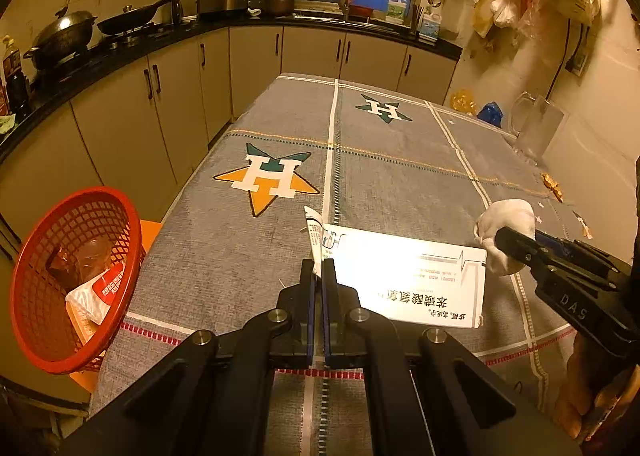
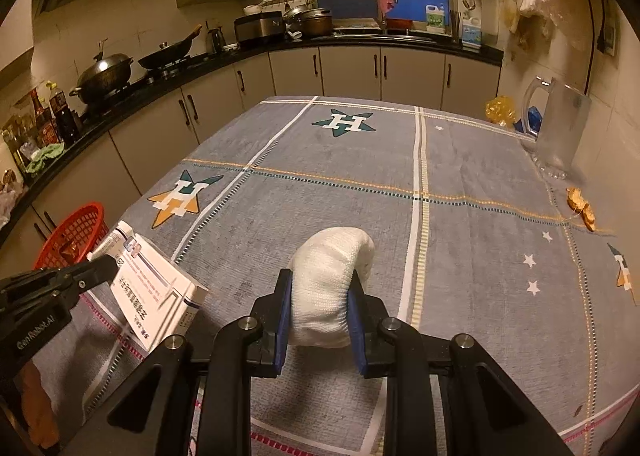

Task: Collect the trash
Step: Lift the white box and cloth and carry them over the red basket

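Observation:
My left gripper (image 1: 318, 268) is shut on the end flap of a flat white medicine box (image 1: 408, 276), held above the grey tablecloth (image 1: 248, 256). From the right wrist view the same box (image 2: 156, 296) hangs at the lower left, gripped by the left gripper (image 2: 108, 262). My right gripper (image 2: 320, 280) is shut on a crumpled white tissue wad (image 2: 330, 280); that wad (image 1: 506, 224) also shows at the right edge of the left wrist view, in the right gripper (image 1: 504, 242). A red mesh basket (image 1: 76, 280) with wrappers inside stands off the table's left edge.
A clear glass jug (image 2: 556, 128) stands at the table's far right by the wall. Orange peel scraps (image 2: 582, 208) lie near the right edge. Kitchen counters with pans (image 2: 106, 76) run along the left and back. A yellow bag (image 2: 500, 110) lies beyond the table.

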A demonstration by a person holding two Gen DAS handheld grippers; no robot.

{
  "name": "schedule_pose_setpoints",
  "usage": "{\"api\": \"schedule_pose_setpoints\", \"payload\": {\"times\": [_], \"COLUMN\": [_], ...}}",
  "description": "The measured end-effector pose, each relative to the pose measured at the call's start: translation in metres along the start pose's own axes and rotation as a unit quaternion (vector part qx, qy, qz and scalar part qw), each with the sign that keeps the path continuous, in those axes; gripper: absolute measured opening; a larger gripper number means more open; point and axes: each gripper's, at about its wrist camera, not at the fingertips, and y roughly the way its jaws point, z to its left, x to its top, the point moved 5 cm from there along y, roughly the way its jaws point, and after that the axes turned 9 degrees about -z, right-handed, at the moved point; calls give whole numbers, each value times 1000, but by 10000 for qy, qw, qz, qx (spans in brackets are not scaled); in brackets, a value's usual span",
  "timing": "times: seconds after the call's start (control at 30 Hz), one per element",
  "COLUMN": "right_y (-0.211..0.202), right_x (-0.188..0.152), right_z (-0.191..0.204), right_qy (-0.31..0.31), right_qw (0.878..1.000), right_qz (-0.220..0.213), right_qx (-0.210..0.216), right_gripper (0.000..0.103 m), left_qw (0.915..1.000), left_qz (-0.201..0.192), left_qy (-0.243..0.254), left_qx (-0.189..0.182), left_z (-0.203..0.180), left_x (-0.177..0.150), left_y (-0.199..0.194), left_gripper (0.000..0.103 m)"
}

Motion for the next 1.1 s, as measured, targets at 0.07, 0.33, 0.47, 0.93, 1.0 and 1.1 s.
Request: {"api": "schedule_pose_setpoints", "payload": {"times": [0.07,0.33,0.47,0.93,1.0,1.1], "right_y": [1,4,4,-9,-15,-23], "right_x": [-1,-3,-4,-2,1,7], "right_z": [1,3,7,25,33,51], "right_qy": [-26,-127,-246,-261,-321,-502], "right_qw": [10000,9999,9995,9995,9994,9987], "right_qz": [4,38,6,49,25,-59], "right_qx": [-22,-86,-202,-164,-139,-66], "right_gripper": [27,27,27,27,27,28], "left_qw": [10000,10000,10000,9996,9994,9989], "left_qz": [-17,-37,-78,-245,-299,-371], "left_qy": [6,25,1,-129,-174,-238], "left_qx": [10,25,38,82,99,143], "left_z": [0,5,8,32,37,48], "left_x": [0,0,1,-1,-1,0], "left_y": [-1,-6,-9,-31,-37,-43], "left_gripper": [3,2,2,3,3,3]}}
